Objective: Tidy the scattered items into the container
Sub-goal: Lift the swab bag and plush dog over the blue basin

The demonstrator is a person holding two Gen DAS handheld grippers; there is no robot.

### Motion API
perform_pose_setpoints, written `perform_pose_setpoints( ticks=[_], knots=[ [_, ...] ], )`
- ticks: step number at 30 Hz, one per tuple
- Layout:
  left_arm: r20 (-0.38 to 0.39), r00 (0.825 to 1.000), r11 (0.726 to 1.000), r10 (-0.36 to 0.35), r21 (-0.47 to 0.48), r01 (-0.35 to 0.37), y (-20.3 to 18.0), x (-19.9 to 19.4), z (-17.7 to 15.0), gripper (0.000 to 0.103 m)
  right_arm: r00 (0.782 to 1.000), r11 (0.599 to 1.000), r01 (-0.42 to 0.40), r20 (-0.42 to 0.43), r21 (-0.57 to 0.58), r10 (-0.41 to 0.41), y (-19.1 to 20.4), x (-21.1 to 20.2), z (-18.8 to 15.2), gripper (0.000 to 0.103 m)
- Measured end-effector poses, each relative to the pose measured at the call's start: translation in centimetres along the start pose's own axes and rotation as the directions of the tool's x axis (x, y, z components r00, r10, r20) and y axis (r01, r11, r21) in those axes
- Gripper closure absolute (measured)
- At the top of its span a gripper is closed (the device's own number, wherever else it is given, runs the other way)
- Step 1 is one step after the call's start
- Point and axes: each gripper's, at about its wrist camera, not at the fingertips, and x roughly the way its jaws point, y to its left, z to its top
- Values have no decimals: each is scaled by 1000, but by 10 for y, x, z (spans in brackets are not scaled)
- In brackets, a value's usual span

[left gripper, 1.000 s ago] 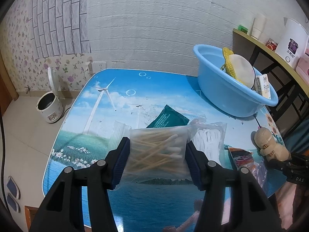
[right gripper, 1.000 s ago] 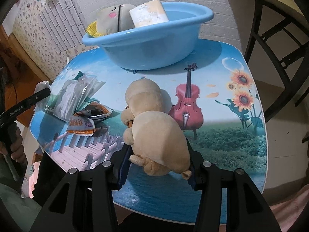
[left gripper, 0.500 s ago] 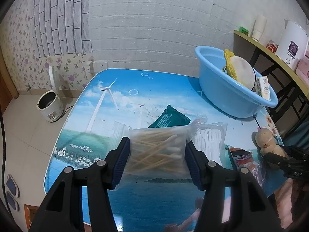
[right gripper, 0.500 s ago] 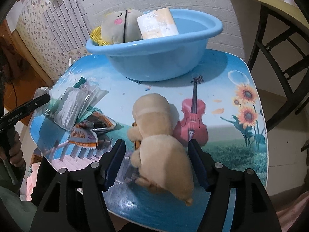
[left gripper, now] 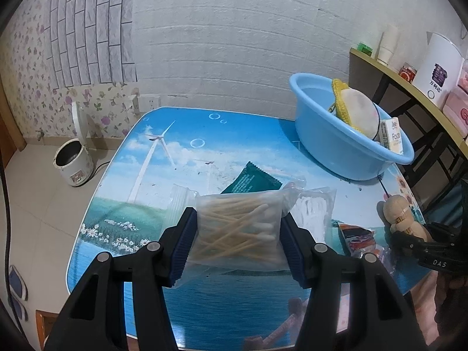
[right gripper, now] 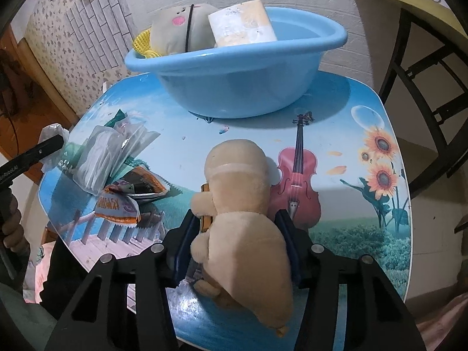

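Observation:
My left gripper (left gripper: 238, 234) is shut on a clear bag of cotton swabs (left gripper: 237, 228) and holds it above the table's near side. My right gripper (right gripper: 238, 231) is shut on a tan plush toy (right gripper: 242, 204) that rests on the table. The blue basin (left gripper: 345, 143) stands at the table's far right; it also shows in the right wrist view (right gripper: 234, 79), holding a round plush, a yellow net and a white box. A green packet (left gripper: 251, 178), a clear bag of white items (left gripper: 313, 213) and orange snack packets (right gripper: 128, 196) lie on the table.
The table (left gripper: 181, 158) has a printed sky and sea picture. A white rice cooker (left gripper: 73, 163) stands on the floor to the left. A shelf with jars and cups (left gripper: 409, 67) and a dark metal frame (right gripper: 424, 82) stand behind the basin on the right.
The right gripper opened around the plush toy, slid forward and has closed on it again. The left gripper with the swab bag has barely moved.

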Motion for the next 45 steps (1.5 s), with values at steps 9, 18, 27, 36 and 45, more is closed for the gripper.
perform_pose_setpoints(
  ticks=[9, 18, 27, 36, 45],
  knots=[
    [13, 999, 999, -35, 26, 35, -16, -7, 5, 46, 998, 1000, -22, 52, 2, 22, 1, -21, 4, 62],
    [52, 996, 996, -76, 48, 73, -32, -26, 23, 46, 993, 998, -58, 107, 11, 56, 3, -45, 11, 62],
    [90, 987, 989, -135, 79, 128, -56, -33, 53, 46, 971, 991, -129, 207, 23, 122, 8, -84, 28, 62],
    [117, 980, 981, -160, 130, 144, -79, -31, 77, 46, 962, 992, -129, 241, -2, 126, 12, -91, 51, 62],
    [94, 981, 975, -169, 160, 153, -97, -8, 96, 46, 966, 991, -128, 224, -32, 132, 8, -74, 80, 62]
  ],
)
